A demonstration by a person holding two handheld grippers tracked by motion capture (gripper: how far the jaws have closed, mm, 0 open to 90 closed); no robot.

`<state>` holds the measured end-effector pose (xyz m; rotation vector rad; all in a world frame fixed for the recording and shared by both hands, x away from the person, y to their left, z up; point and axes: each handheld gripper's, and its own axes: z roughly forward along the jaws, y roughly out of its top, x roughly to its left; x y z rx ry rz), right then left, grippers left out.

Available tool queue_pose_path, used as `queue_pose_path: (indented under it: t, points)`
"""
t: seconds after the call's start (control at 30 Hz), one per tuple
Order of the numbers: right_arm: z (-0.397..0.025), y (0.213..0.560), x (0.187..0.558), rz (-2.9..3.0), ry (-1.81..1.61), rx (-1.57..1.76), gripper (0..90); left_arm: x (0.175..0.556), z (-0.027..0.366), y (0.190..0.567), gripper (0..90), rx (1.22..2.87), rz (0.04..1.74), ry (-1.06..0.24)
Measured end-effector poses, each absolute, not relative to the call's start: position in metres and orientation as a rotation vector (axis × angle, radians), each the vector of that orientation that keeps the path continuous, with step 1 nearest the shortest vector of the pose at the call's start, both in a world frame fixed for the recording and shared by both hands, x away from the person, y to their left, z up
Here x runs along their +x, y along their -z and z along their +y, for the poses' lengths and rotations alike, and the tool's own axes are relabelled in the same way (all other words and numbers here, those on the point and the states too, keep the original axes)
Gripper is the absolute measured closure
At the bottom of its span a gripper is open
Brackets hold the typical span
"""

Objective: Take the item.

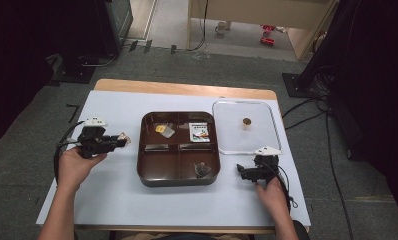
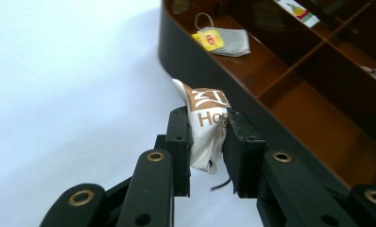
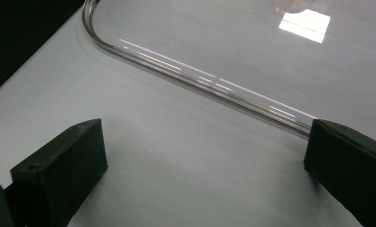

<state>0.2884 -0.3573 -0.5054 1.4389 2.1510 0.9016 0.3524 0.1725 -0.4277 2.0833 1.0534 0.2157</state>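
Observation:
My left gripper (image 1: 118, 140) hovers left of the brown four-compartment tray (image 1: 178, 180), shut on a crumpled white-and-brown sachet (image 2: 205, 127) held just outside the tray's wall (image 2: 186, 66). The sachet (image 1: 123, 138) sticks out past the jaws toward the tray. A tea bag with a yellow tag (image 2: 222, 40) lies in the tray's back left compartment, also seen from above as the tea bag (image 1: 163, 129). My right gripper (image 1: 248, 171) rests low at the tray's right, its jaws wide open with nothing between them, and faces the rim of the clear lid (image 3: 200, 81).
The clear lid (image 1: 224, 145) with a small brown knob (image 1: 246, 121) lies flat to the right of the tray. A printed packet (image 1: 200, 132) sits in the back right compartment and a small grey item (image 1: 202, 169) in the front right one. A white sheet (image 1: 112, 195) covers the table.

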Motion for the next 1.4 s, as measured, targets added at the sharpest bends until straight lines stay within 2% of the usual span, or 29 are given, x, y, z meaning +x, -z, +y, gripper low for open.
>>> queue_pose_path:
  t: [0.33,0.77,1.2,1.4]
  points:
    - [-0.357,0.505,0.288,2.151,-0.902,1.438,0.0,0.364,0.184,0.452,73.5,2.107,1.153,-0.212]
    - [-0.357,0.505,0.288,2.151,-0.901,1.438,0.0,0.371,0.174,0.468,72.0,2.18,1.155,-0.176]
    - [-0.357,0.505,0.288,2.152,-0.901,1.437,0.0,0.369,0.177,0.462,49.0,2.127,1.168,-0.209]
    - [-0.357,0.505,0.288,2.151,-0.901,1.437,0.0,0.364,0.182,0.453,43.5,2.088,1.175,-0.233]
